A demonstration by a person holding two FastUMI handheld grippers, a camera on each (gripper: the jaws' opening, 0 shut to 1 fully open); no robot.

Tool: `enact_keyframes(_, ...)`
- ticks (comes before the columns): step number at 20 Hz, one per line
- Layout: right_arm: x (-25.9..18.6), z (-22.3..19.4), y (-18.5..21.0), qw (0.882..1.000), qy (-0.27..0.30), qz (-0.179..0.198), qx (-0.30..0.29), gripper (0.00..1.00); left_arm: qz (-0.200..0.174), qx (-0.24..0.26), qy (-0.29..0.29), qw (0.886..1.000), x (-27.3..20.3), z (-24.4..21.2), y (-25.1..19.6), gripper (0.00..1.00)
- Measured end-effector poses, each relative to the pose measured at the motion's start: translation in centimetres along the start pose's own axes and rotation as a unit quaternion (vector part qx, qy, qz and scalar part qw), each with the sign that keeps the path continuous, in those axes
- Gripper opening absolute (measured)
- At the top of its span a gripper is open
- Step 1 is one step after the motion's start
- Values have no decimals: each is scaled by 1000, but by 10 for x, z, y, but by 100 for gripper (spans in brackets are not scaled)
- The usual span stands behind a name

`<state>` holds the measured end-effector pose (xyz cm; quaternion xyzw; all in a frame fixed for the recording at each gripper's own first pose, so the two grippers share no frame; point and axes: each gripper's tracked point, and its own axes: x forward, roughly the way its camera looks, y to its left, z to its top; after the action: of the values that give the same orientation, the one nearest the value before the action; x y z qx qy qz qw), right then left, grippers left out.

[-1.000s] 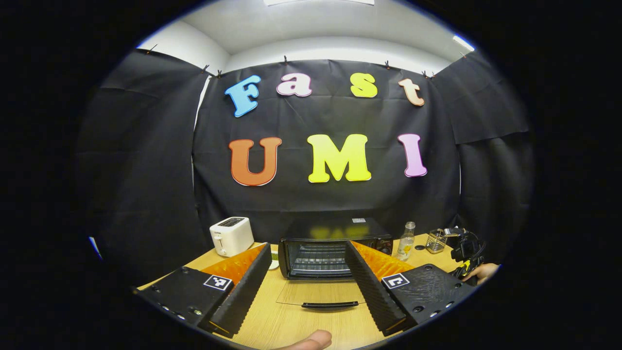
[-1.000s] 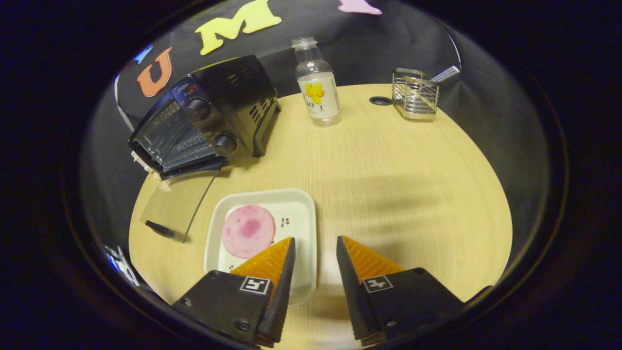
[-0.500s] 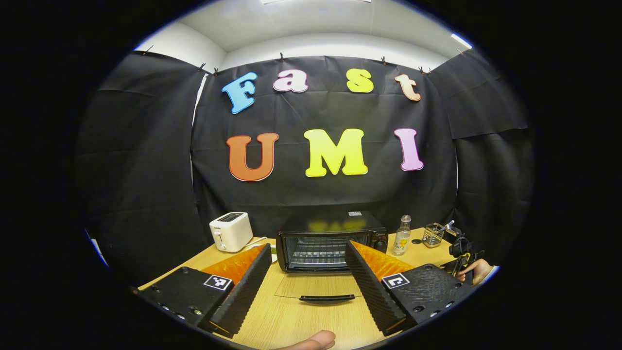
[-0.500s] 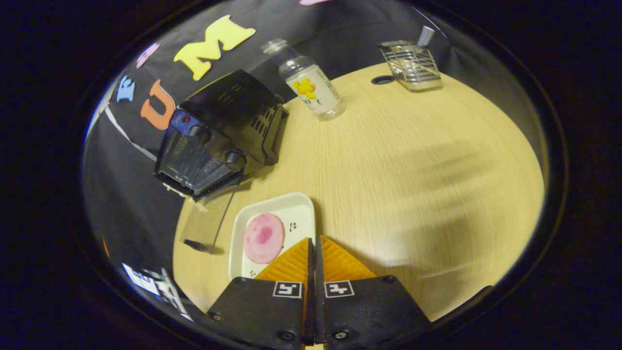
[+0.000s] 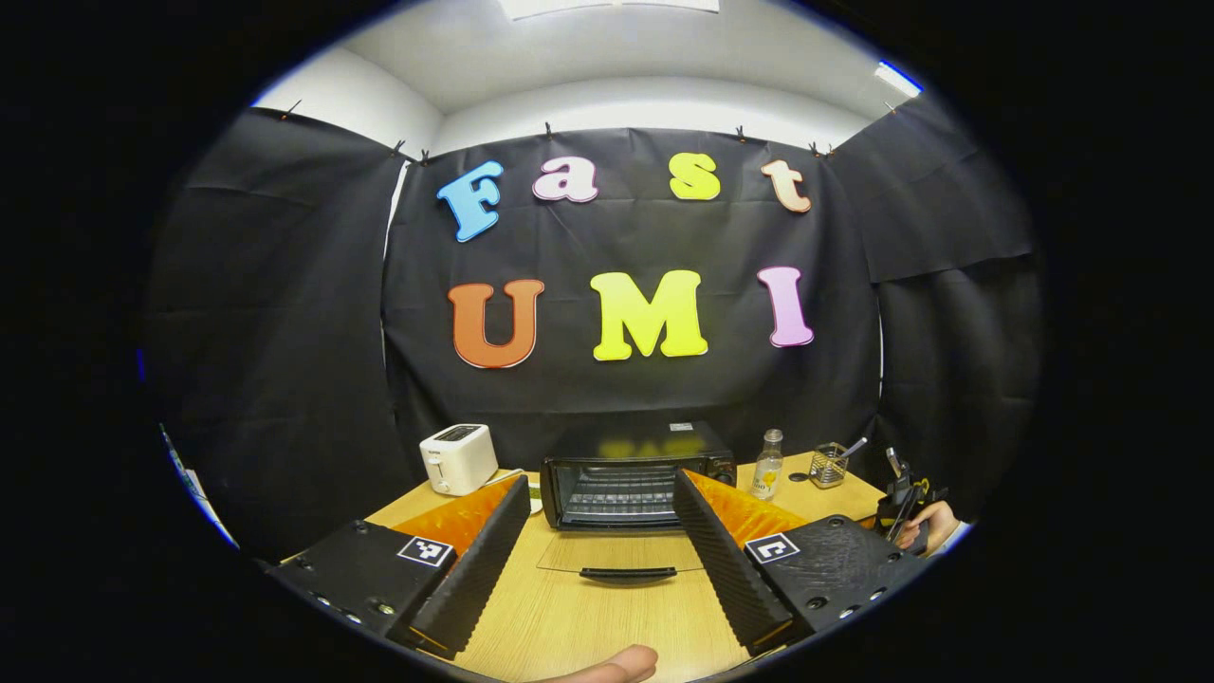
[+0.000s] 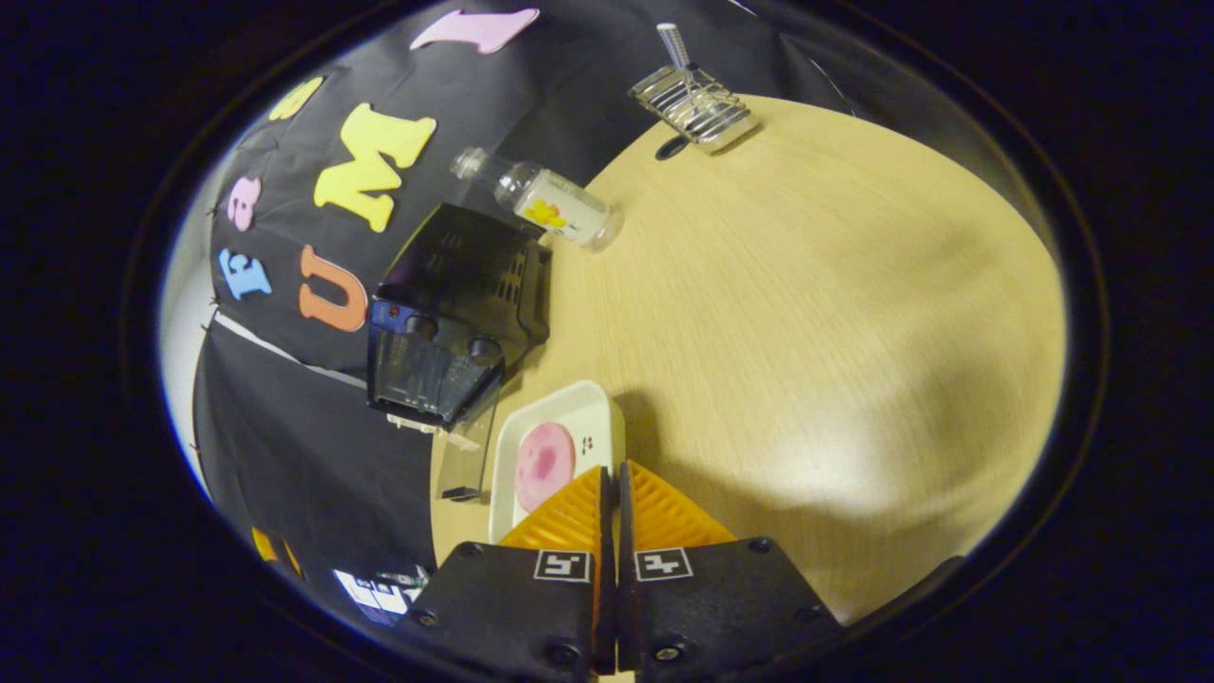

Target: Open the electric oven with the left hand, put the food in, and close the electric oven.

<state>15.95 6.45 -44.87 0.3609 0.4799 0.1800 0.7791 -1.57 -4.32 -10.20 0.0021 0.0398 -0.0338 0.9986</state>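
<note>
The black electric oven (image 5: 631,489) stands at the table's middle with its glass door (image 5: 616,552) folded down flat, handle (image 5: 628,574) toward me. My left gripper (image 5: 600,481) hovers open in front of it, holding nothing. In the right gripper view the oven (image 6: 455,313) lies to the upper left. A white plate (image 6: 569,410) carrying a round pink food slice (image 6: 543,463) hangs just above the table; its shadow falls on the wood beside it. My right gripper (image 6: 612,470) is shut on the plate's near rim.
A white toaster (image 5: 458,457) sits left of the oven. A clear bottle (image 5: 766,465) and a wire rack (image 5: 828,465) stand to its right. A hand (image 5: 934,524) with the other gripper shows at the right table edge. Bare wood (image 6: 806,313) spreads to the right.
My right gripper closed on the plate's rim, then rose and rolled with the plate, so the table looks tilted. My left gripper drew back a little from the oven.
</note>
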Motion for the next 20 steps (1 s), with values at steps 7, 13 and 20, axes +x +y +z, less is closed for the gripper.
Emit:
enact_keyframes(7, -82, 4, 53, 996, -70, 0, -47, 4, -13, -12, -8, 1000, -23, -3, 17, 96)
enact_keyframes(13, -54, -11, 140, 992, -74, 85, -49, 4, -3, -28, -5, 1000, -21, -16, 50, 96)
enact_keyframes(20, 20, -45, 185, 996, -21, 74, -42, 4, 21, -30, 1, 999, -8, -34, 101, 96)
